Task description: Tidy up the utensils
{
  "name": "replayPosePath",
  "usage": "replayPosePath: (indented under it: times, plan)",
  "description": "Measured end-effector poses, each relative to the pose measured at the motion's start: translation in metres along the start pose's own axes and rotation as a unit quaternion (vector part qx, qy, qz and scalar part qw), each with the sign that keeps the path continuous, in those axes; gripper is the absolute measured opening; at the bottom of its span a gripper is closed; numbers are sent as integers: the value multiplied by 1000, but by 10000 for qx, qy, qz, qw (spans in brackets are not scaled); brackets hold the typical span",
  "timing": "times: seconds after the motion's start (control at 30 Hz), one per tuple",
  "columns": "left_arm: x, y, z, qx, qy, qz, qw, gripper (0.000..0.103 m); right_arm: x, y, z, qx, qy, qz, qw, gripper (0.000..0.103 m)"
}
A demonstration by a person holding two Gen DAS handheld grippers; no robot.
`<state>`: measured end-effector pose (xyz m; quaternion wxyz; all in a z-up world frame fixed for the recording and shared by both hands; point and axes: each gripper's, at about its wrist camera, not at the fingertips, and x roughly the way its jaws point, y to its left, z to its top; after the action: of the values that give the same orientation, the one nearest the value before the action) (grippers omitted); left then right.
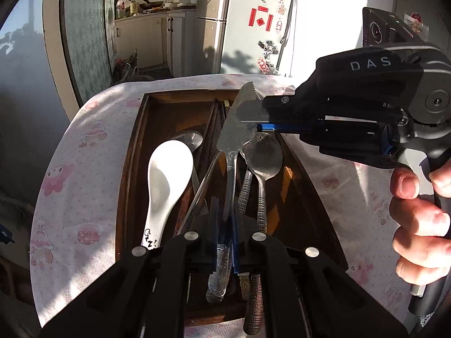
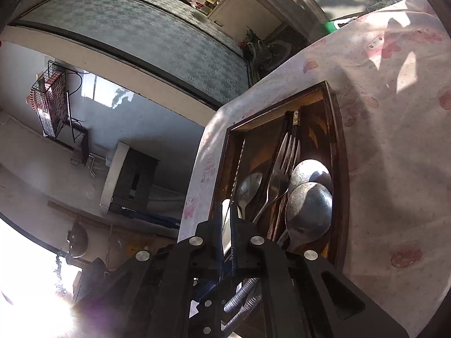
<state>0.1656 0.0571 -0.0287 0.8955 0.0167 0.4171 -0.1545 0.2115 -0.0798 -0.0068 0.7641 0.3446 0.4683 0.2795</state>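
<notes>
Both grippers' fingers (image 1: 215, 225) clamp knife (image 1: 231, 146), lengthwise, tip far.

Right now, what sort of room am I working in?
Most likely a home kitchen or dining corner. A fridge covered in magnets stands behind the table, a counter beside it holds a wok and oil bottles, and the wooden cutlery tray sits on a cartoon-print tablecloth.

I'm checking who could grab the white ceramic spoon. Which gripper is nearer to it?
Left. The left gripper is shut on a knife just right of the white ceramic spoon; the right gripper pinches the blade farther back.
</notes>
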Motion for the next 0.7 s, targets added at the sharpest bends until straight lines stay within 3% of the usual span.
replayPosePath:
  times: [0.07, 0.13, 0.33, 0.4, 0.47, 0.6, 0.7]
  plan:
    - [3, 4, -2, -15, 46, 20, 10000, 6, 1, -4, -1, 33, 13, -71, 10000, 26]
    - [4, 5, -1, -44, 31, 39, 10000, 6, -3, -6, -2, 67, -48, -76, 9999, 55]
    - [5, 4, 0, -90, 63, 36, 9999, 10, -23, -4, -8, -153, -156, -262, 9994, 63]
    - [4, 4, 0, -146, 23, 5, 9999, 28, -31, 0, -11, -284, -293, -477, 9980, 68]
    - [-2, 4, -4, -216, -105, -110, 9997, 59, -41, -2, -15, -409, -380, -595, 9967, 74]
    - [-18, -2, -12, -96, -412, -61, 9991, 81, -57, -2, -28, -1030, -606, -1015, 9876, 79]
    - [-35, -1, -19, -129, -702, -300, 9970, 94, -72, -5, -41, -1316, -850, -858, 9839, 83]
